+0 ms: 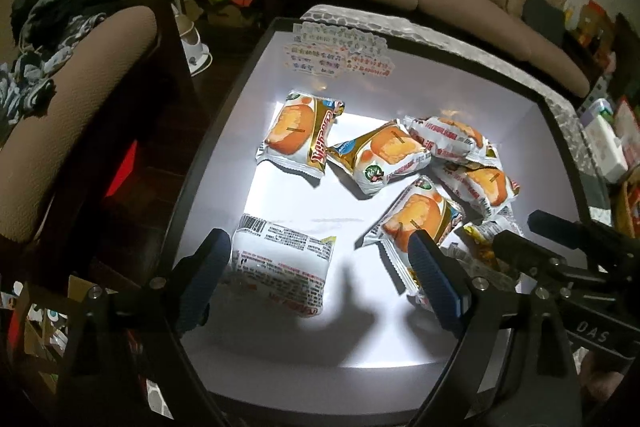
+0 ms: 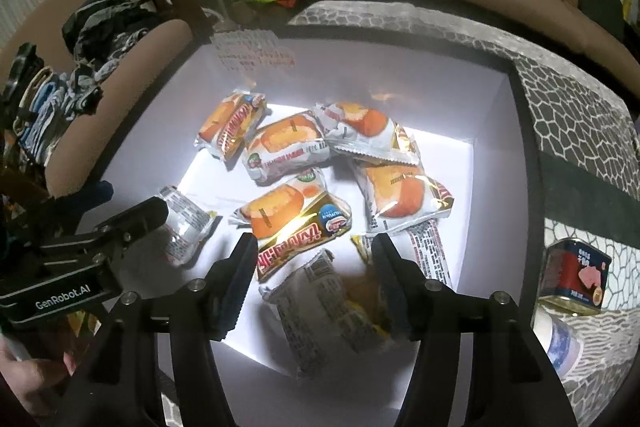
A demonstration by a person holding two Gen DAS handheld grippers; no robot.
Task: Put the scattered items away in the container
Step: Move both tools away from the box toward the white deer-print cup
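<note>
Down inside the white box lie many snack packs. Most show an orange cake picture and sit in a heap at the far and right side. One pack lies face down at the near left, with its small print up. The left gripper hangs over it, jaws wide apart, and its pads do not touch the pack. At the near right, another face-down pack lies between the fingers of the right gripper. Those jaws are partly open, and the right pad looks just beside the pack; I cannot tell if it presses. Outside the box, on the right, a tin stands on the patterned cloth.
</note>
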